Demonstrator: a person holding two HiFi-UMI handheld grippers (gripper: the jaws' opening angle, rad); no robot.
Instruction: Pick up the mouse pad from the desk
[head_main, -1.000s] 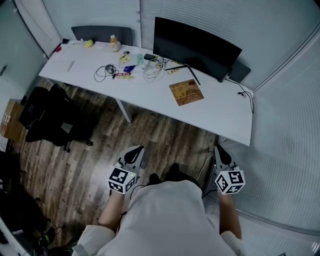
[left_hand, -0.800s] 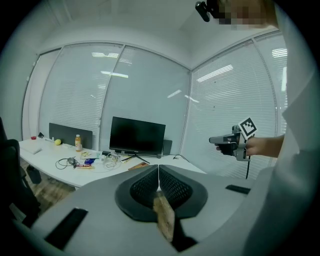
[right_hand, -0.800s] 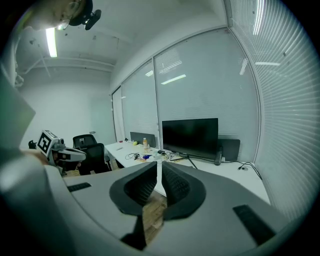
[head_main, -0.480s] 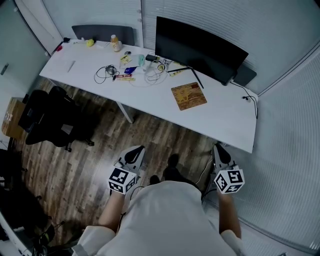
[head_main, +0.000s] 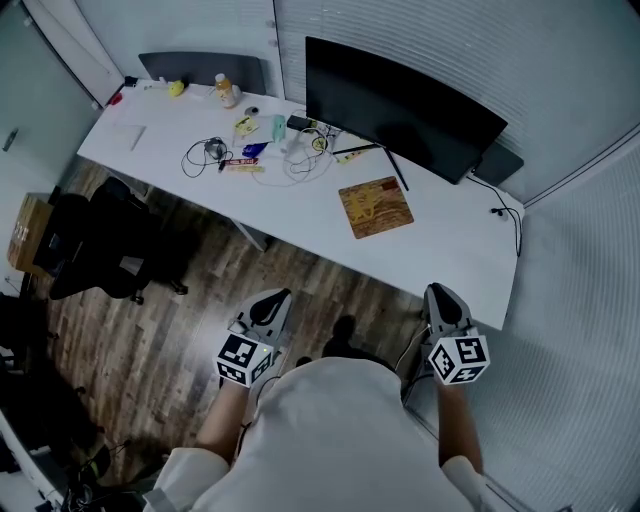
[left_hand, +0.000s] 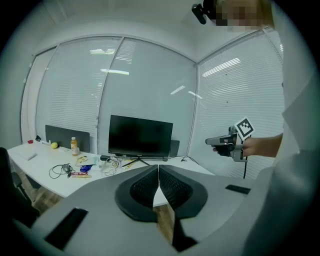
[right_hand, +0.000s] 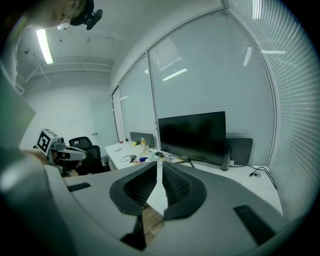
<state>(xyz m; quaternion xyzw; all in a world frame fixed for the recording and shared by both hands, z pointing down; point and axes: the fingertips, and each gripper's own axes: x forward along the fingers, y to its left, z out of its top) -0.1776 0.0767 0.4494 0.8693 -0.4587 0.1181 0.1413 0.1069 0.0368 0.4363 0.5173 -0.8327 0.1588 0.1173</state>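
The mouse pad (head_main: 376, 207) lies on the worktop (head_main: 445, 255), well apart from the person; so the left hand-held gripper (head_main: 271, 301) is closed and empty; the right hand-held gripper (head_main: 440, 298) is almost closed and empty.

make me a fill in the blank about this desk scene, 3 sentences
The mouse pad lies flat on the white desk, just in front of the black ____.
The left gripper and right gripper, jaws together, hold ____.
A black office ____ stands on the wood floor near the desk's left end.
Missing words: monitor; nothing; chair.
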